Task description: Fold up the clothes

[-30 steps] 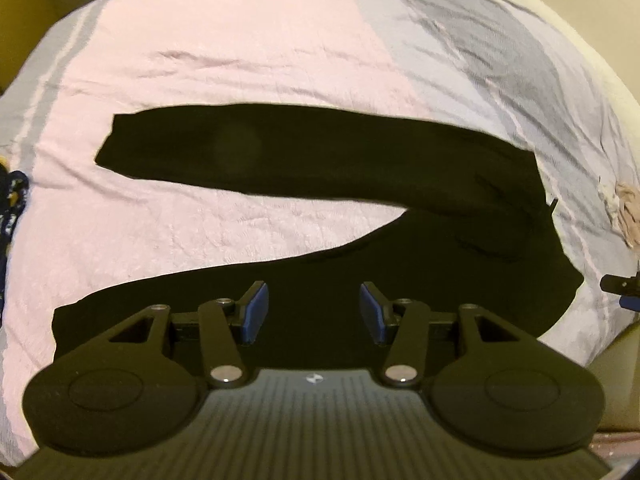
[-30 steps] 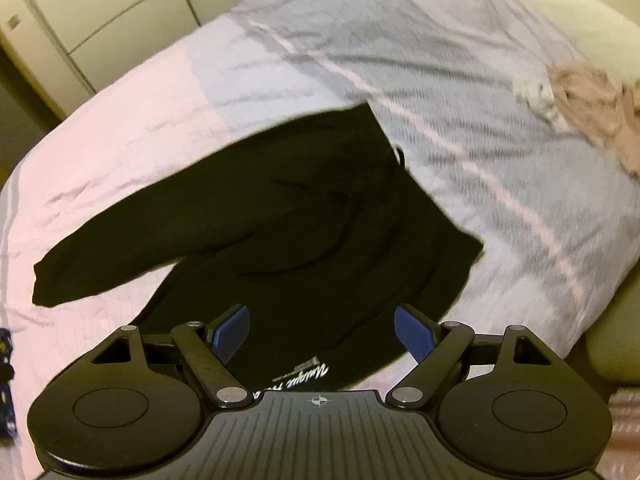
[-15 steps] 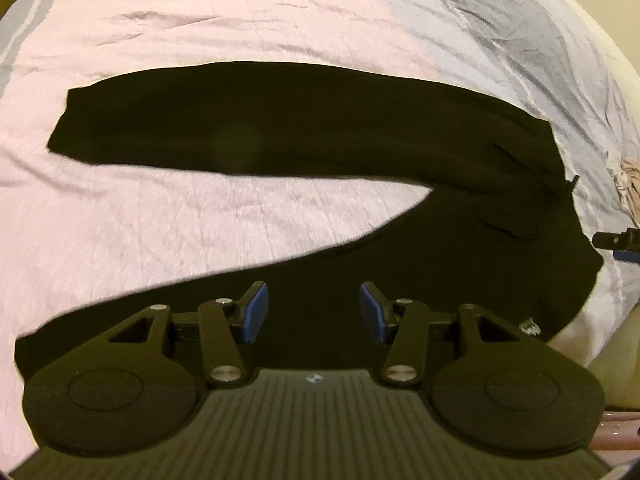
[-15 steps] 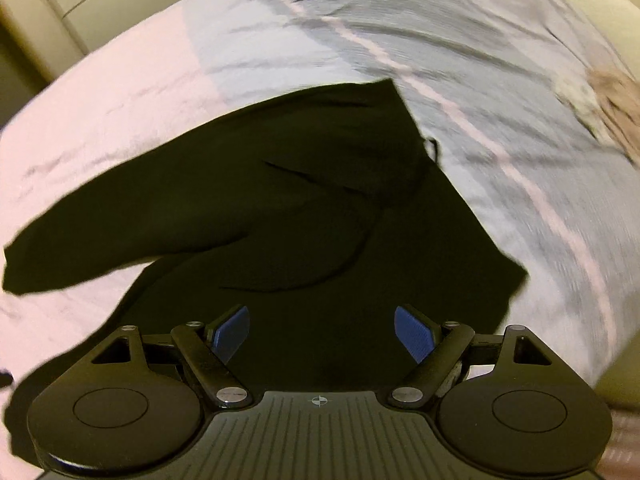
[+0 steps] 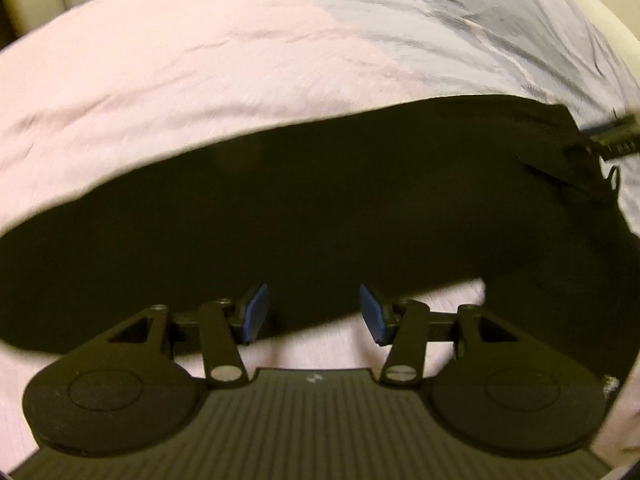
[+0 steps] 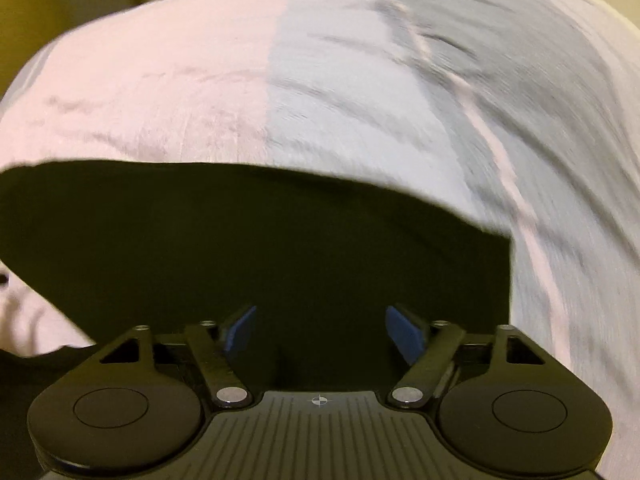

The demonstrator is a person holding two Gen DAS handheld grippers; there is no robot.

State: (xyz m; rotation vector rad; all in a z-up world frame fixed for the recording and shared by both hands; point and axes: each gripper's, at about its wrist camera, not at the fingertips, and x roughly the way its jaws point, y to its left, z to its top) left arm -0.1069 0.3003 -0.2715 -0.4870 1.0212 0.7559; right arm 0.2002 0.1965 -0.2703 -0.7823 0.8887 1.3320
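Black trousers (image 5: 320,200) lie flat on the bed, one leg stretched across the left wrist view. My left gripper (image 5: 314,314) hovers low over that leg's near edge, its blue pads (image 5: 254,314) apart with only cloth and sheet beneath. In the right wrist view the trousers' wide waist end (image 6: 280,240) fills the lower half. My right gripper (image 6: 323,334) hangs just above it. Its jaws are closing, still wide apart, with black cloth under the gap and nothing pinched. A dark bit of the right gripper (image 5: 616,136) shows at the right edge of the left wrist view.
The bed cover is pink (image 5: 180,80) on the left and grey-striped (image 6: 520,120) on the right, wrinkled beyond the trousers. A strip of pink sheet (image 5: 420,308) shows between the two trouser legs. Cream cupboard fronts (image 6: 80,0) stand past the bed's far edge.
Both grippers have dropped towards the bed and moved in over the trousers, which now fill much more of each view. The right gripper's jaws have narrowed a little. Both views are motion-blurred.
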